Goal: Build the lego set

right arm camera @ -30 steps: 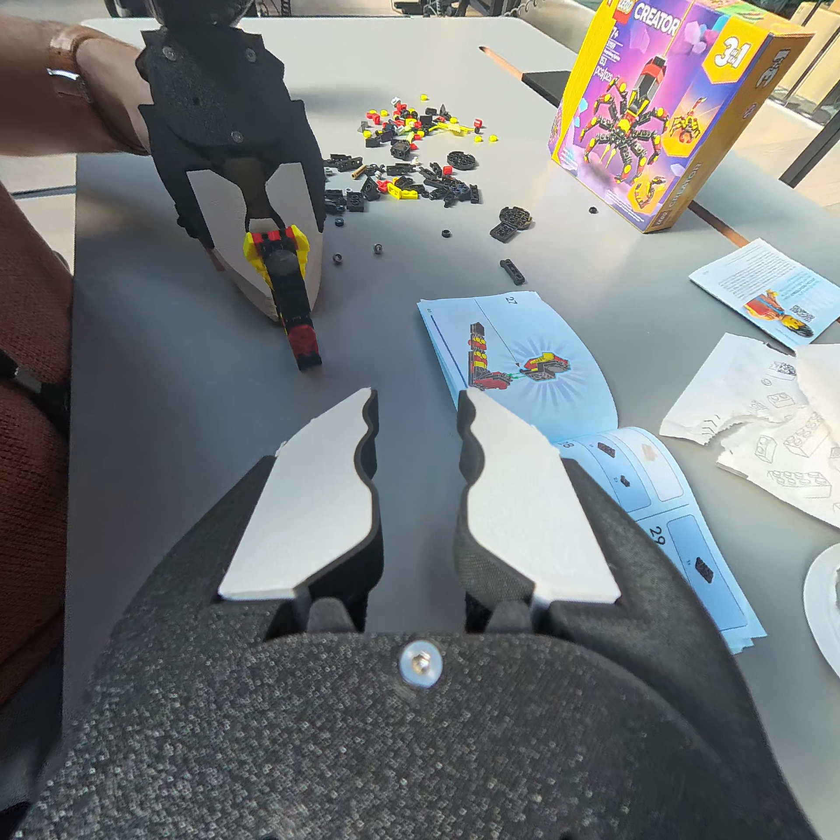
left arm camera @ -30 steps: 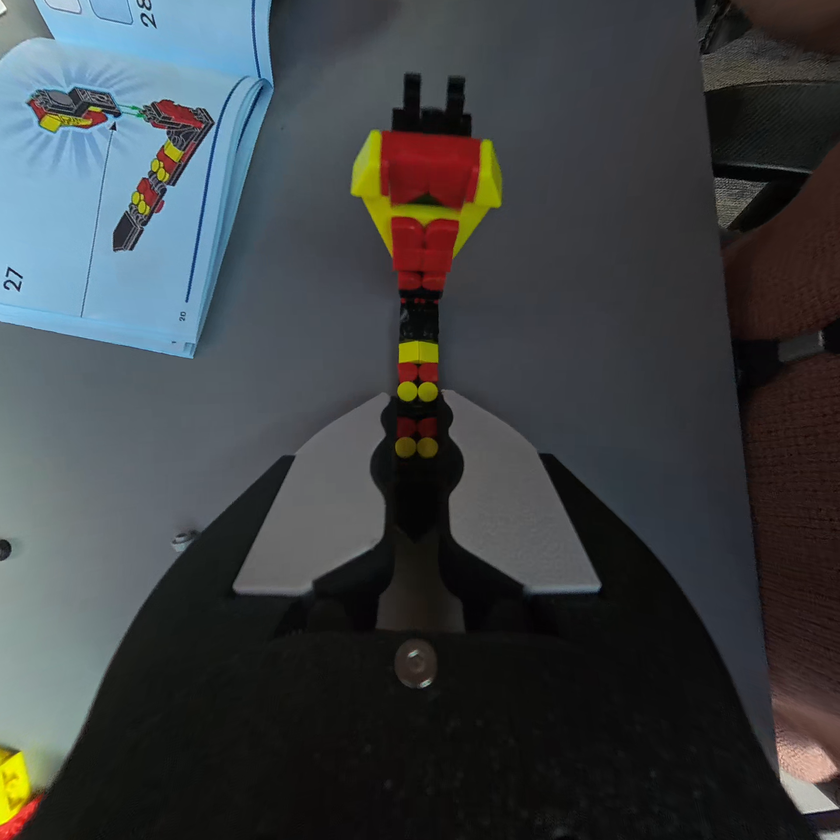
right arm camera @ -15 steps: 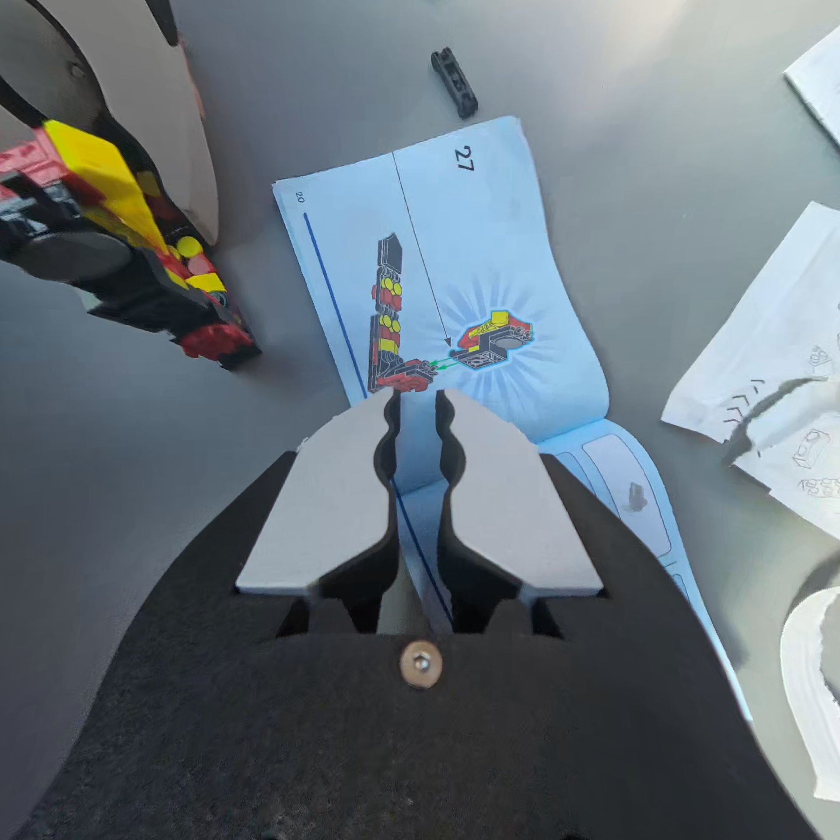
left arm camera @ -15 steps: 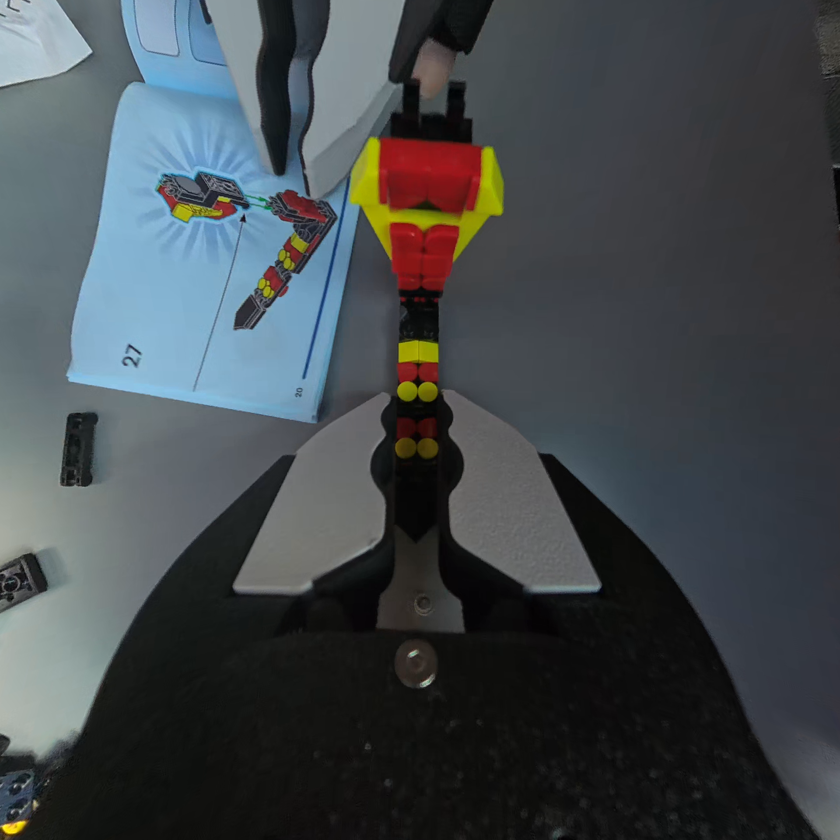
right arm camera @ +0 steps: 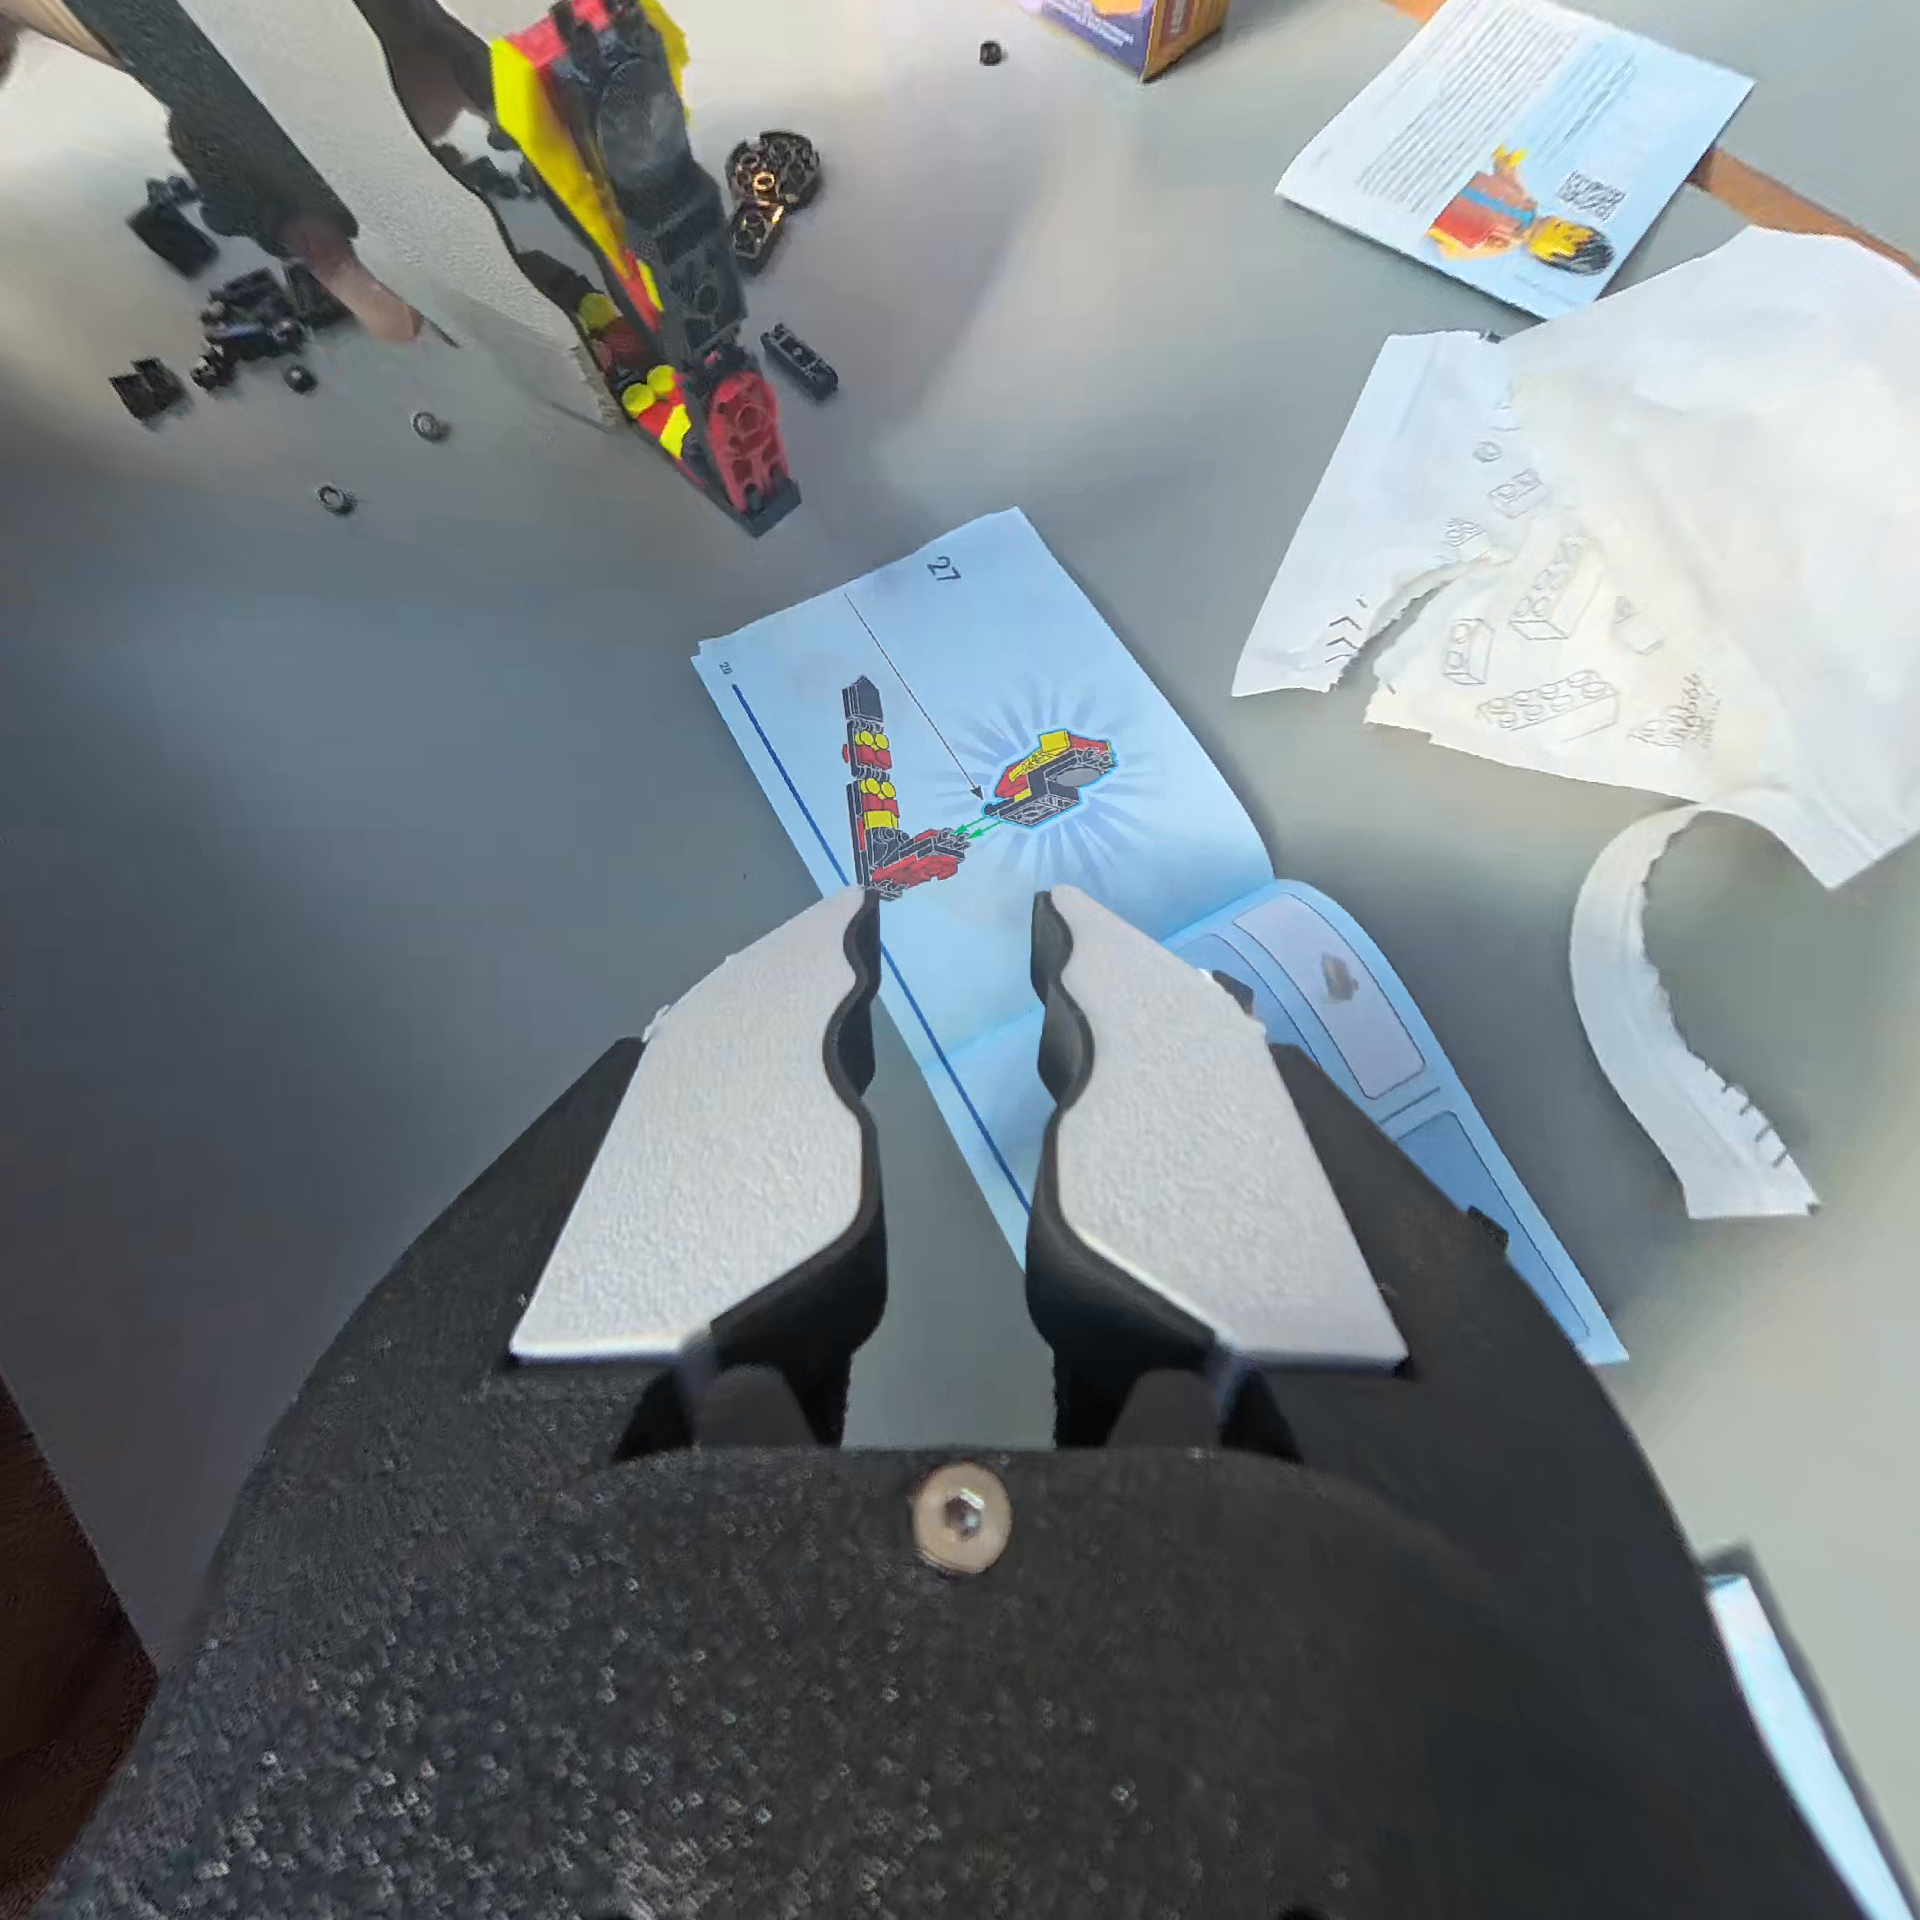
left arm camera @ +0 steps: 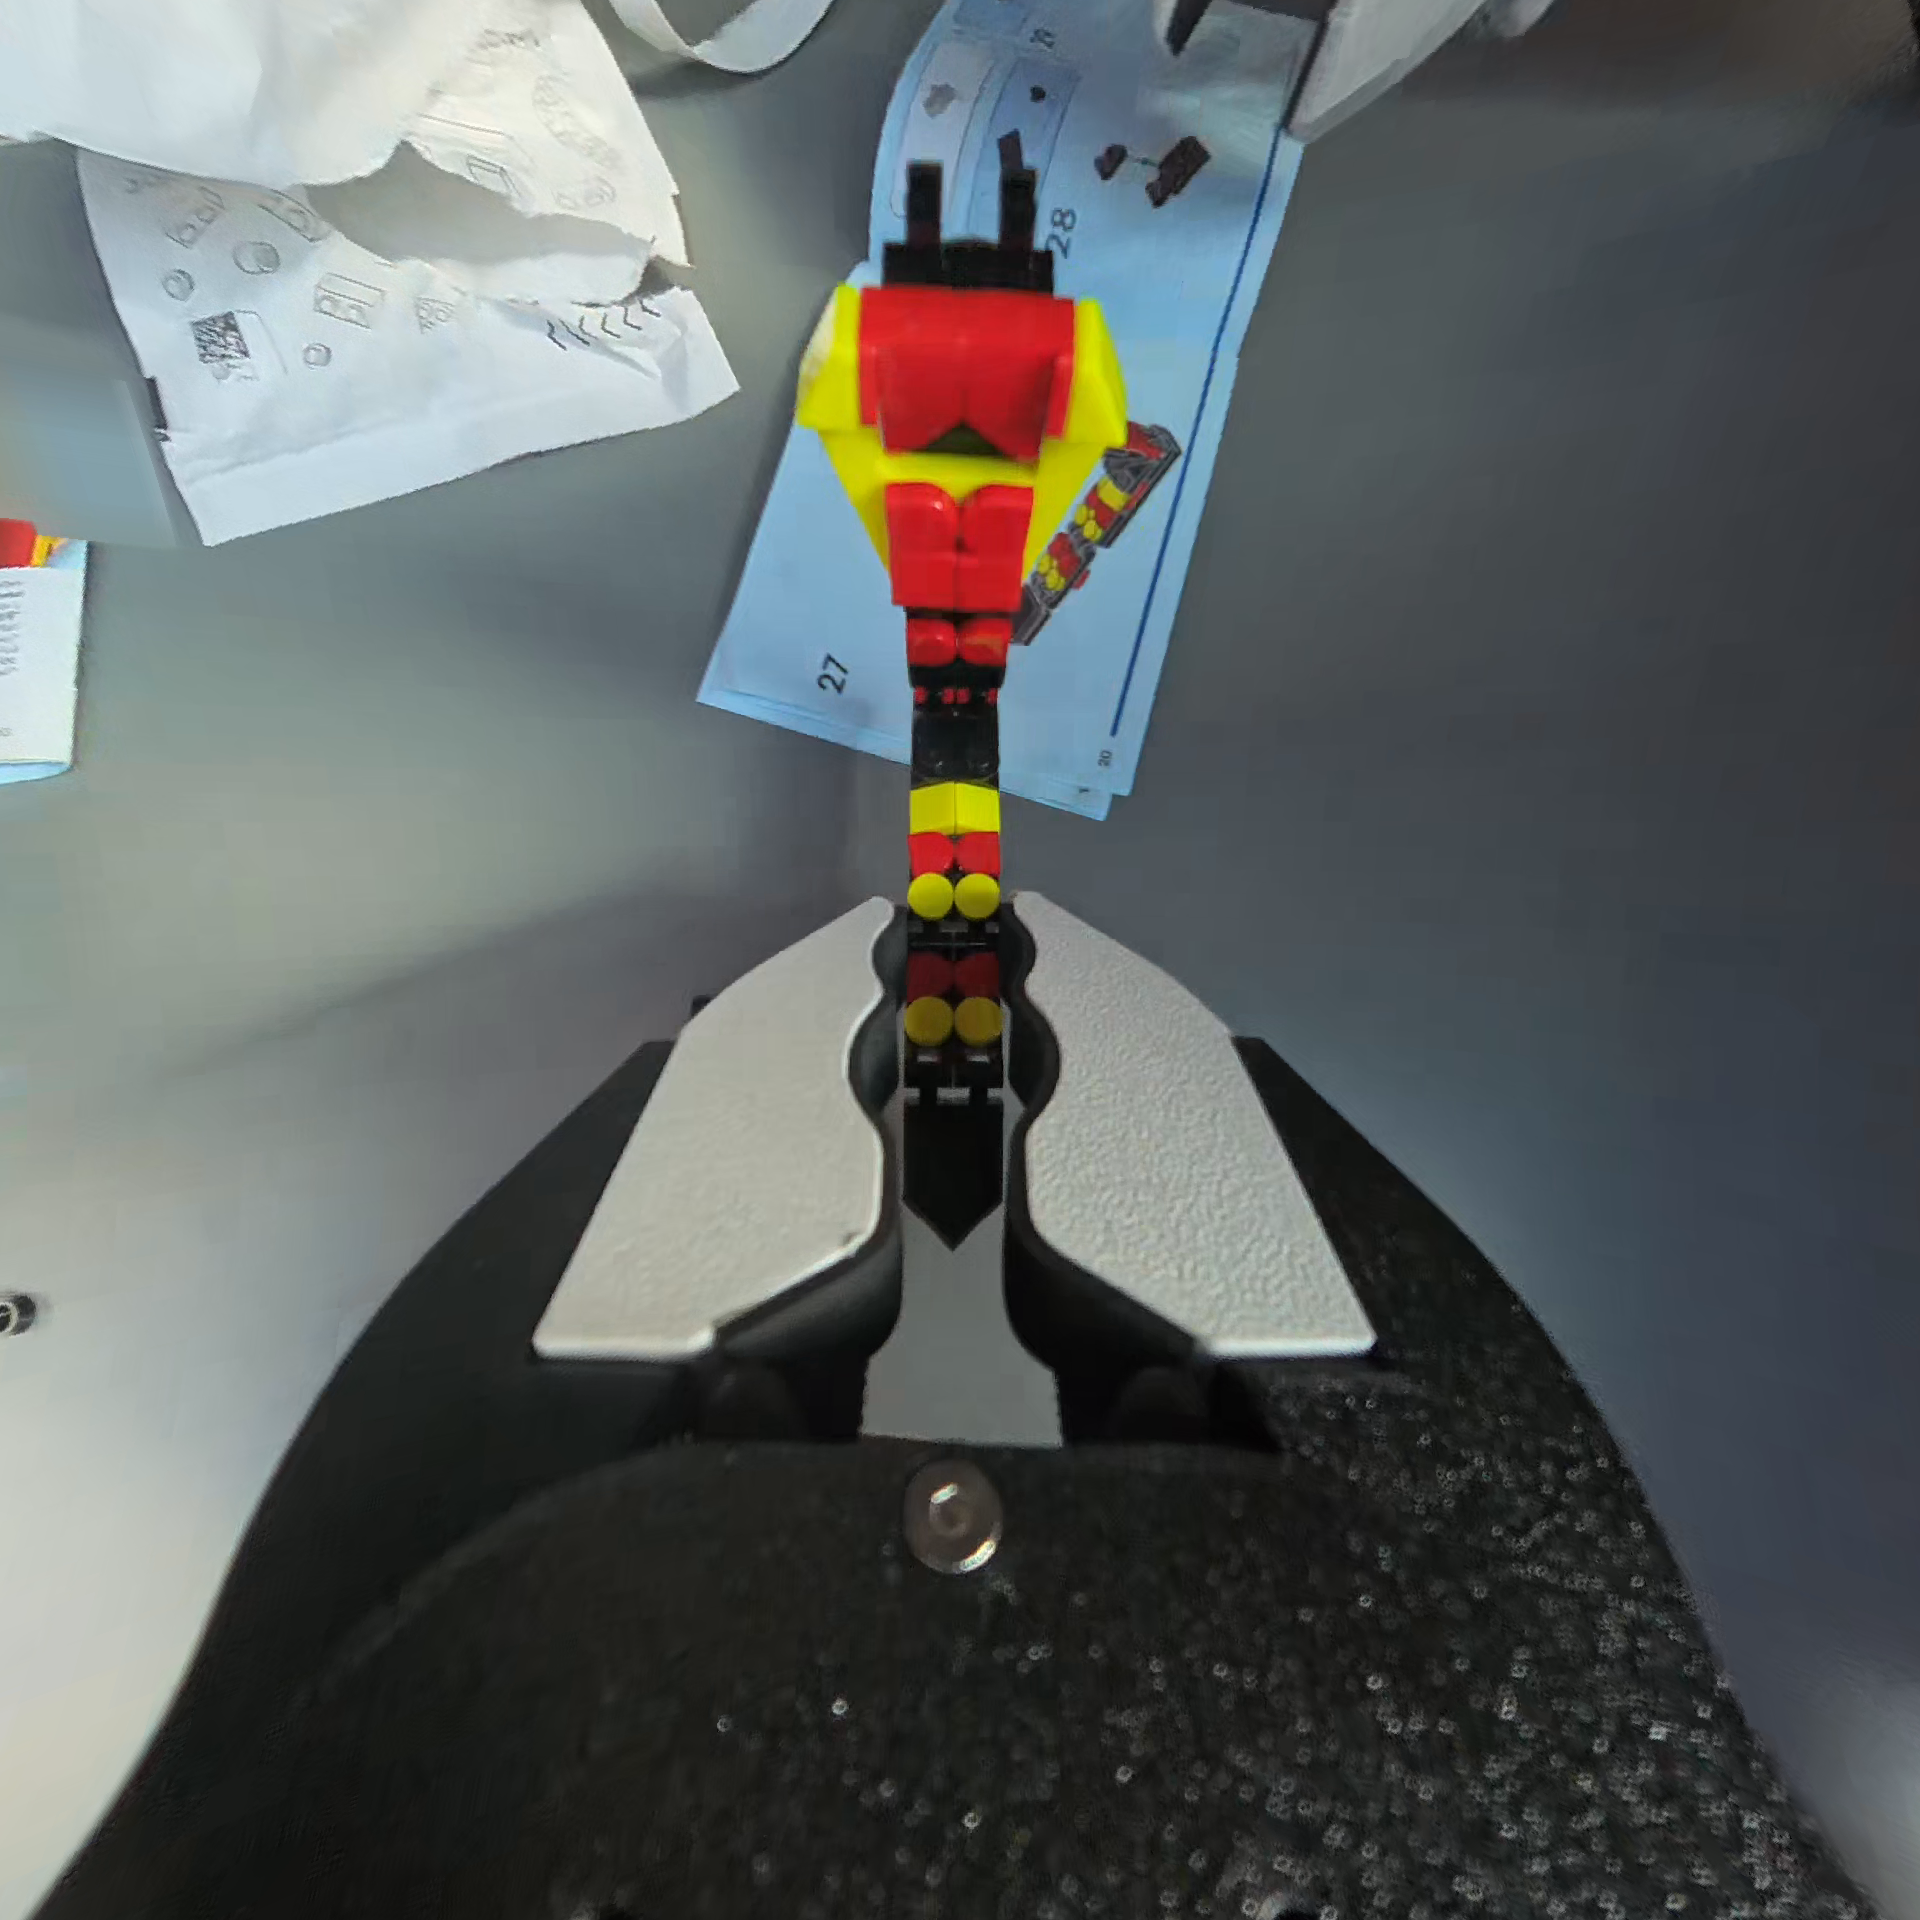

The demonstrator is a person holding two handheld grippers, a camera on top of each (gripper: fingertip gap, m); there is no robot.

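A: Left wrist view first. What is the left gripper doing?

B: Its jaws are clamped on the black pointed tail of the model, so the red and yellow head sticks out forward, above the booklet. My guess is the tail serves as a handle, leaving the head end free for the next piece.

A: Anything else near the booklet?

B: Torn bags lie left of it on the bench. The other gripper's tip shows at the top edge, beyond the booklet.

A: And the right wrist view?

B: The right gripper hangs over the booklet's near edge, jaws apart and holding nothing. The model is up beyond the booklet, held off the bench. Loose parts lie farther left, the bags to the booklet's right.

A: Why hover there?

B: Likely checking the page before fetching a part.
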